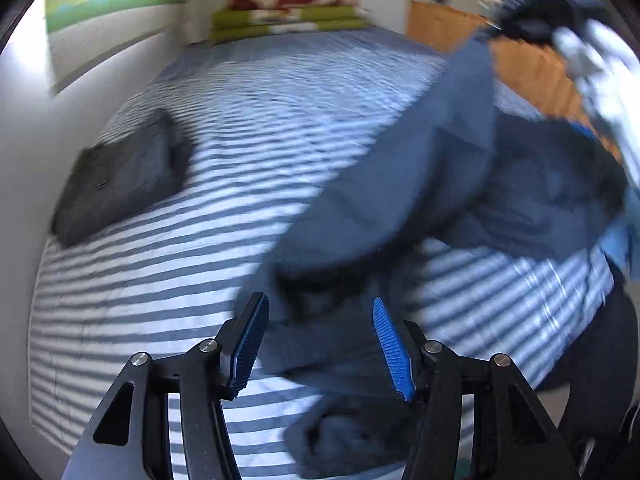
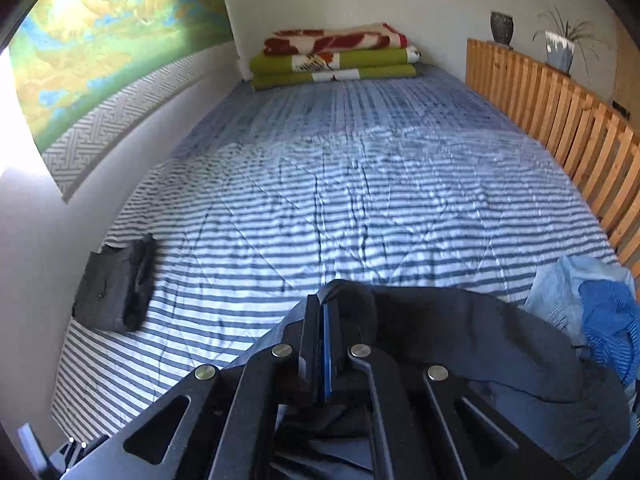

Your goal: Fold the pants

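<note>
A: Looking along the left gripper (image 1: 318,344), its jaws stand apart with nothing pinched; the navy pants (image 1: 400,184) hang over the striped bed (image 1: 160,280), lower end just beyond the tips.

B: Right view: the right gripper (image 2: 325,344) is clamped tight on dark cloth at the near edge. Catch the loose end squarely before pulling taut.

I can read no text, label, brand, number or sign in either wrist view; the left wrist view is also blurred, so nothing there would be legible.
</note>
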`<state>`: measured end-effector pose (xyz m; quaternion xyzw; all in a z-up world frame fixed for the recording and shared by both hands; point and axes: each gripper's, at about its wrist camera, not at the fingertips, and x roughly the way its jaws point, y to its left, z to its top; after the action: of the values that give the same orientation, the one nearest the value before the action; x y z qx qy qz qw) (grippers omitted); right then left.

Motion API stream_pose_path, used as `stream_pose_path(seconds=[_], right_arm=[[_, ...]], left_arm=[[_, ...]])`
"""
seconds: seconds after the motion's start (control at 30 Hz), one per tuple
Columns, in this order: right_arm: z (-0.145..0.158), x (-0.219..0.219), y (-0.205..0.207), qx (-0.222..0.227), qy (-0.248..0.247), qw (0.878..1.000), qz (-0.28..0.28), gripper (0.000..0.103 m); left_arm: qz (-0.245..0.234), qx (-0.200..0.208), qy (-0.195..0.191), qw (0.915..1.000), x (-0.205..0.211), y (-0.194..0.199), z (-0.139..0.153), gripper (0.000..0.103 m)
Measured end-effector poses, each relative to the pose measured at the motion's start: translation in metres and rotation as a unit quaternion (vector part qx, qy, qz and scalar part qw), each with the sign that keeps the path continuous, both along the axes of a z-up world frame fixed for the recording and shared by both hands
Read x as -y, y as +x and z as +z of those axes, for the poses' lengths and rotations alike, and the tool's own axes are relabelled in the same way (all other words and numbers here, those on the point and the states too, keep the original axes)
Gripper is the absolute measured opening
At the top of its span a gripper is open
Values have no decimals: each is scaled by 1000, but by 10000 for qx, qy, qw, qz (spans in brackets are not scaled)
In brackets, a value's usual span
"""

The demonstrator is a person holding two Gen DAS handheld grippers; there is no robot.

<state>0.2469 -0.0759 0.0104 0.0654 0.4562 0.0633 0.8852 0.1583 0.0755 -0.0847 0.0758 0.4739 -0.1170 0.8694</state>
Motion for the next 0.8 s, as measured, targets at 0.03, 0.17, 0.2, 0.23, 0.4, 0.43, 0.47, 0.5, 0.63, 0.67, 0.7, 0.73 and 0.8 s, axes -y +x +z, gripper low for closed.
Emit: stream_pose_path(seconds=[0.03,0.17,0.2,0.23,0.4,0.43,0.47,0.5,0.63,0.67,0.7,0.73,0.8], right_arm=[[-9,3,3,-118,53,9999,-50,1],[-24,7,7,-260,-48,9996,-95,1],[-24,7,6,-259,-84,9996,-83,1],[-24,8,6,-260,-96,9996,-69,1],[-19,7,7,-212,-219,9995,-7,1],[-16,6,7,-181,-233,9996,21,1],[-13,4,6,-146,-247,9996,50,1],[-11,4,6,-115,-257,9996,66,1],[4,-10,7,90,-256,9994,196,1],[8,-15,8,158,-270,9993,212,1],[12,-21,10,218,-286,9991,242,1],[15,-29,11,292,-302,9987,273,1],[20,-44,18,395,-344,9980,349,1]], left_arm=[[-187,-69,110,9997,11,1,-7,58],[-657,-509,431,9956,39,13,-42,58],[-675,-576,488,9949,47,14,-49,58],[-668,-591,550,9945,48,17,-52,58],[-486,-709,140,9962,32,33,-50,17],[-416,-709,-35,9966,25,34,-43,16],[-341,-663,-196,9970,18,32,-36,14],[-251,-575,-347,9974,13,30,-27,12],[161,-199,-1048,9942,-37,23,22,12],[245,-116,-1160,9929,-49,23,32,12],[374,46,-1203,9920,-66,23,45,12],[513,204,-1103,9924,-78,21,54,12],[740,358,-956,9920,-96,19,67,12]])
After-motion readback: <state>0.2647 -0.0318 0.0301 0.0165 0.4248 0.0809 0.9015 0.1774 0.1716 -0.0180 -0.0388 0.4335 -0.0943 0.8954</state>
